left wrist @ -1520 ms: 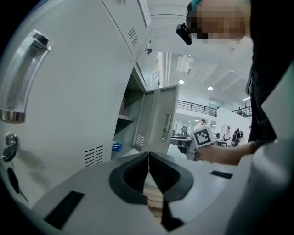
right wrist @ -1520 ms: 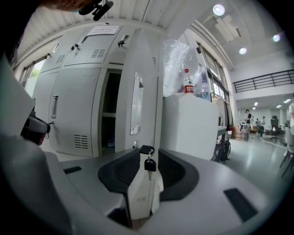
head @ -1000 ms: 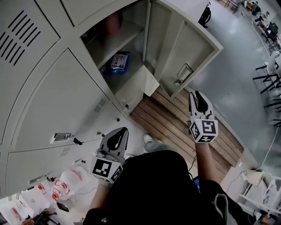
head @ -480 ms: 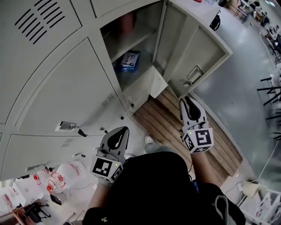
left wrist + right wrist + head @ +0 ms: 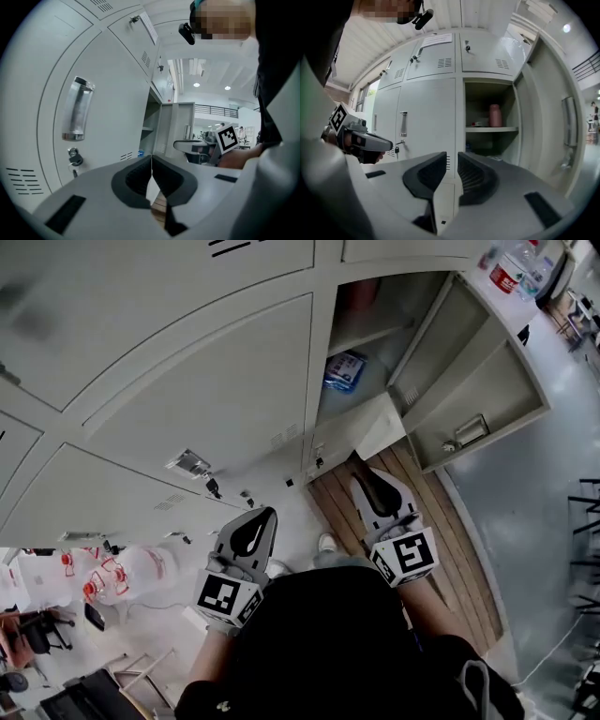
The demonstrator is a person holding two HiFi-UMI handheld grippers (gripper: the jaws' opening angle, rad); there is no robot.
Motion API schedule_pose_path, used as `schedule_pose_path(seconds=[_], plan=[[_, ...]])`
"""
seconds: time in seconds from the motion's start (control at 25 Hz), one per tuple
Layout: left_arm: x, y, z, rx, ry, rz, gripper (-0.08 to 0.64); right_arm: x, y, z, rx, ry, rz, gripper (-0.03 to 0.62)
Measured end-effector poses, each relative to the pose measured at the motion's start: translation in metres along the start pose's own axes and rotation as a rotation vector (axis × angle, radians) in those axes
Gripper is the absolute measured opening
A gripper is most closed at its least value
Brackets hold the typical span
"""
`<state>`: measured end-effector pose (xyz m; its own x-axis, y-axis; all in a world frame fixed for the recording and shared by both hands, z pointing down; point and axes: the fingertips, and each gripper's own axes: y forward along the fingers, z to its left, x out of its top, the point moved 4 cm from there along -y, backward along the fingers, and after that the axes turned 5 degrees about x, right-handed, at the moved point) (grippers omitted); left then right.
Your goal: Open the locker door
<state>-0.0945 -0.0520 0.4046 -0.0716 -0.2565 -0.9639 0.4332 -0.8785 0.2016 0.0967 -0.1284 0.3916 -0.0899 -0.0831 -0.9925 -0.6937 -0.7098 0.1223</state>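
We hold both tools low in front of the bank of pale grey metal lockers [image 5: 216, 399]. The left gripper [image 5: 265, 515] points at a closed door with a chrome handle [image 5: 77, 110] and a key in its lock [image 5: 74, 159]; its jaws [image 5: 151, 159] meet at the tips with nothing between them. The right gripper [image 5: 364, 479] faces the open compartment, and its jaws [image 5: 452, 161] have just been closing, yet a narrow gap remains and nothing sits in it. The grey metal locker door [image 5: 478, 399] stands swung wide to the right of its compartment, clear of both grippers, with its handle [image 5: 472, 430] in view. Inside we see a blue packet [image 5: 345, 371] on the bottom and a pink bottle [image 5: 495, 116] on the shelf. Brown wooden slats [image 5: 441, 549] lie on the floor below the open door.
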Motion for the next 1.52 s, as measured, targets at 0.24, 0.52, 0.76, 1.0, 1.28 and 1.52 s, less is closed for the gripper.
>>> schedule_pose_path(seconds=[0.24, 0.52, 0.76, 1.0, 1.28, 1.52], plan=[[-0.005, -0.025, 0.018, 0.095, -0.018, -0.015, 0.023, 0.004, 0.029, 0.047, 0.168, -0.005, -0.005, 0.086], [-0.01, -0.042, 0.031, 0.148, -0.022, -0.027, 0.023, 0.006, 0.044, 0.096, 0.342, -0.028, -0.012, 0.081], [-0.007, -0.047, 0.035, 0.148, -0.014, -0.037, 0.023, 0.006, 0.047, 0.11, 0.394, -0.04, -0.019, 0.08], [-0.009, -0.045, 0.037, 0.136, -0.014, -0.036, 0.023, 0.004, 0.047, 0.109, 0.38, -0.035, -0.021, 0.078], [-0.009, -0.038, 0.038, 0.112, -0.009, -0.032, 0.023, 0.003, 0.047, 0.104, 0.36, -0.048, -0.016, 0.078], [-0.009, -0.034, 0.038, 0.099, -0.008, -0.04, 0.023, 0.003, 0.047, 0.1, 0.34, -0.049, -0.014, 0.078]])
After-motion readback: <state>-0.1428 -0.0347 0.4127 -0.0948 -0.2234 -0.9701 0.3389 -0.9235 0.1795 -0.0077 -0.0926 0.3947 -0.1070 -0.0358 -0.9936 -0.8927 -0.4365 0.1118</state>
